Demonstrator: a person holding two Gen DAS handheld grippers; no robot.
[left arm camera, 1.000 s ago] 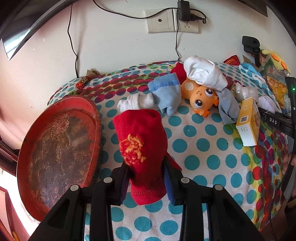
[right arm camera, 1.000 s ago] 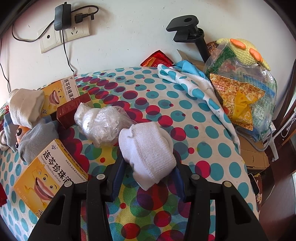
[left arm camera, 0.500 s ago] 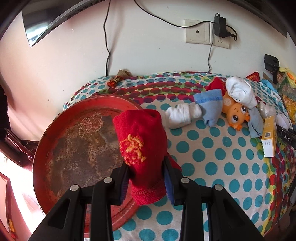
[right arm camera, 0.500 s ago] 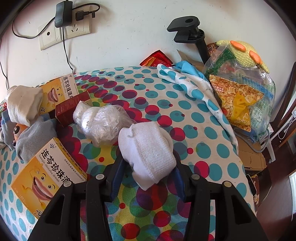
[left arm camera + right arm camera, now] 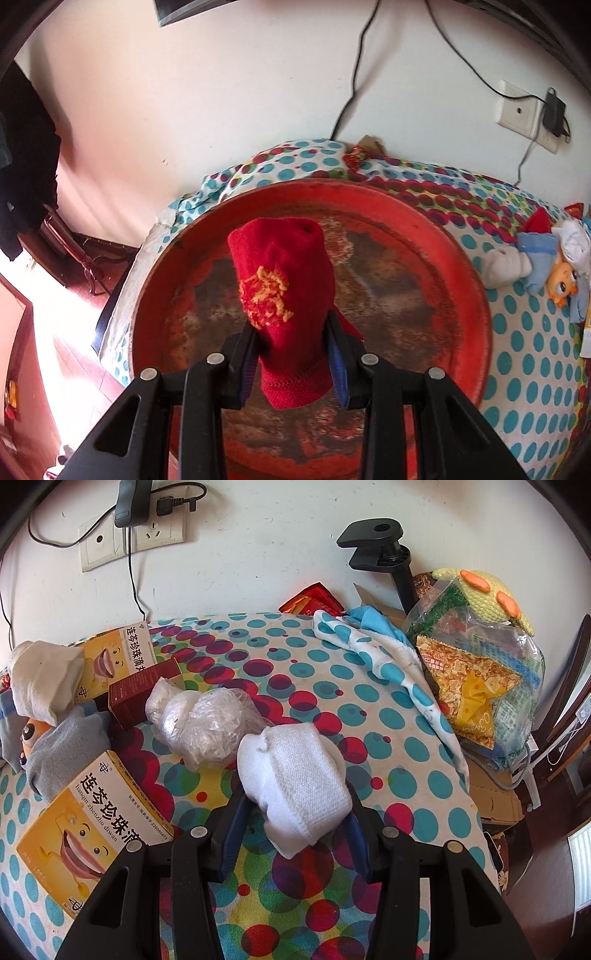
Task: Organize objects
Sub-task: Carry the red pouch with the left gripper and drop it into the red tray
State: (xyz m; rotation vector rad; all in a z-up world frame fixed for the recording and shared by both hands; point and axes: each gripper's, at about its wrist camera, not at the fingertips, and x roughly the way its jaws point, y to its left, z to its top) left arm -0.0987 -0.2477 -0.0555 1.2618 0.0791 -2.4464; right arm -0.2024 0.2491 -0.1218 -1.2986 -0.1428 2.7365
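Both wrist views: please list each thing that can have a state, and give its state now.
red sock: clamped in left gripper, above the tray
red tray: on the table, nothing lying in it
white sock: clamped in right gripper
charger: plugged into the wall socket
plastic bag: full, leaning by the wall

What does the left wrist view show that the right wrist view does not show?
Only the left wrist view shows the large round red tray with a worn middle, and the left gripper shut on the red knitted sock above it.

Only the right wrist view shows the right gripper shut on the white rolled sock, the yellow cardboard box, the crumpled clear plastic bag and the black clamp stand.

Both views show the polka-dot cloth, the orange toy and the white wall socket.
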